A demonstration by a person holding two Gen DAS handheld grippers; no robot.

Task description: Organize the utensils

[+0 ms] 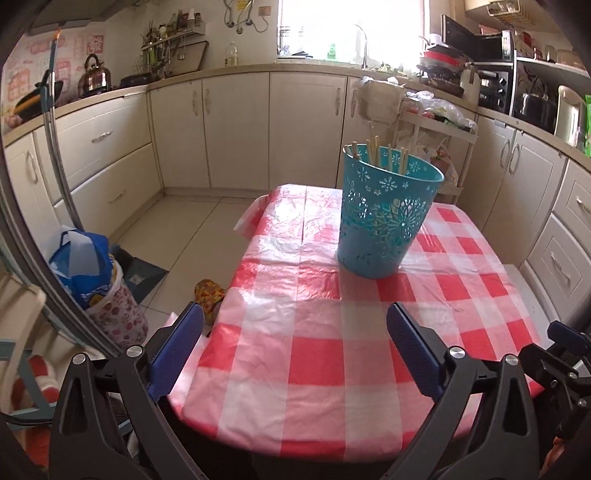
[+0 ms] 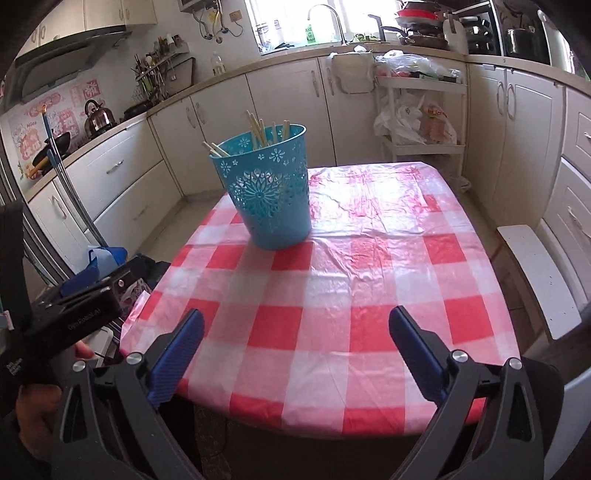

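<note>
A blue plastic basket with flower holes stands near the far edge of the red-and-white checked tablecloth. Wooden chopsticks stick up inside it. The left gripper and right gripper are both spread wide and hold nothing.

Little can be read. In the right wrist view, the black body of the left gripper carries pale lettering that looks like "GenRobot.AI", too small to be sure of. The pink wall stickers behind the stove show Chinese characters and what may be the word "Nice", both too blurred to read with confidence. The green bottle at the window has an unreadable label.
</note>
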